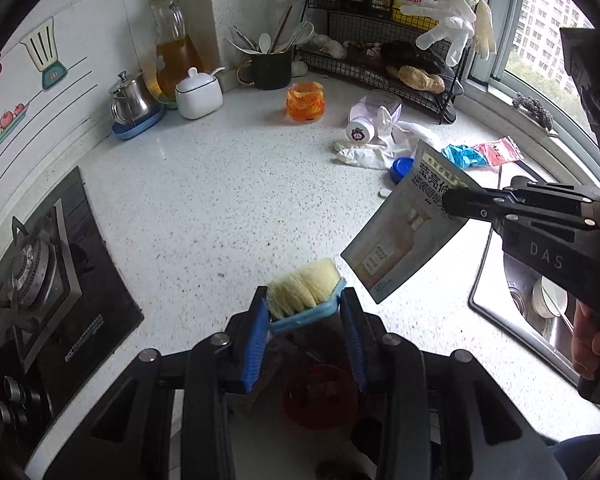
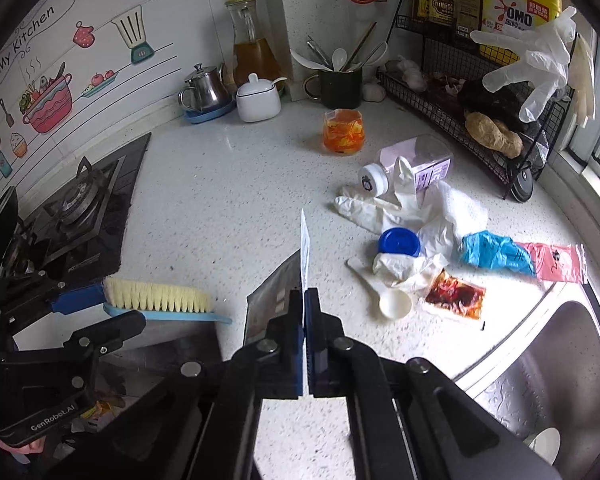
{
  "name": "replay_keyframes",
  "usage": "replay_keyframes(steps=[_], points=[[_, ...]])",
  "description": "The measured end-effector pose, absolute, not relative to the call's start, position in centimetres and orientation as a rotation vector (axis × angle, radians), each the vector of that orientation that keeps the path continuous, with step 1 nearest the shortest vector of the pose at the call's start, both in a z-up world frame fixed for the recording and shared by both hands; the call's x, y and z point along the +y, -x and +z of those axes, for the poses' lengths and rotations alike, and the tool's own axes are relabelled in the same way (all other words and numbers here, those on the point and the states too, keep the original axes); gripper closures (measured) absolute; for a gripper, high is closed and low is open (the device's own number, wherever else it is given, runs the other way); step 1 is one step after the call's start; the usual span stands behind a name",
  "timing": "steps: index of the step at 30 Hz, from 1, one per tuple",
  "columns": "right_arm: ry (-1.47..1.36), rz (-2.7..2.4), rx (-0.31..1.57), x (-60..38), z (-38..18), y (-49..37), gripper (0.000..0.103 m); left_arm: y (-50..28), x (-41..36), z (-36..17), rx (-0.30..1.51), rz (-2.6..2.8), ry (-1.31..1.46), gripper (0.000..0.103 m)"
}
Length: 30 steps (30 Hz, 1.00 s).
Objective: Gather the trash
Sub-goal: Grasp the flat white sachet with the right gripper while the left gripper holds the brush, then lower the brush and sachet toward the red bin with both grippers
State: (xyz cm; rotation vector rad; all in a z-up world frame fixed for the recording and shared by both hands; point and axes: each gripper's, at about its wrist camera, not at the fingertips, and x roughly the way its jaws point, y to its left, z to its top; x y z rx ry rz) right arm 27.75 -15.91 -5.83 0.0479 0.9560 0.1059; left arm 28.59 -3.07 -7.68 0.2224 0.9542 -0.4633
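Left wrist view: nearest the lens, lower centre, the left tongs (image 1: 305,310) are clamped on the blue back of a scrub brush (image 1: 302,294), cream bristles up. At right centre, the right tongs (image 1: 456,200) pinch a grey foil sachet (image 1: 404,240) held clear above the speckled surface (image 1: 204,208). Upper right of centre, litter remains: a tipped bottle (image 1: 374,114), white gloves (image 1: 374,152), a blue lid (image 1: 402,168), a blue glove (image 1: 462,155), a pink wrapper (image 1: 496,152). A dark red tub shows dimly behind the left tongs at bottom centre; possibly a bin, cannot tell.

Right wrist view: bottom centre, the right tongs (image 2: 305,292) are fully clenched on the sachet (image 2: 305,248), seen edge-on. Lower left, the left tongs (image 2: 76,298) hold the brush (image 2: 160,298). Right of centre, the pile sits untouched: bottle (image 2: 408,168), gloves (image 2: 364,208), lid (image 2: 399,242), a plastic spoon (image 2: 388,300), a sauce packet (image 2: 456,294), blue glove (image 2: 496,252), pink wrapper (image 2: 552,262). A sink (image 2: 548,360) occupies the lower right.

Judgement: early stage. 1 piece is in hand but not binned; at least 7 remain on the surface.
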Motion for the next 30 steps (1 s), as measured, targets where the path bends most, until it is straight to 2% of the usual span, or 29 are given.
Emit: replay_keyframes(steps=[14,30], points=[[-0.064,0.083,1.028,-9.1,-9.0,-18.8,0.102,-19.8,4.5,-12.6,1.041,-0.472,-0.225,0.070],[-0.093,-0.012,1.193,-6.3,-22.5,-12.8,0.102,-16.1,6.6,-26.2,1.199,-0.564,-0.275,0.070]])
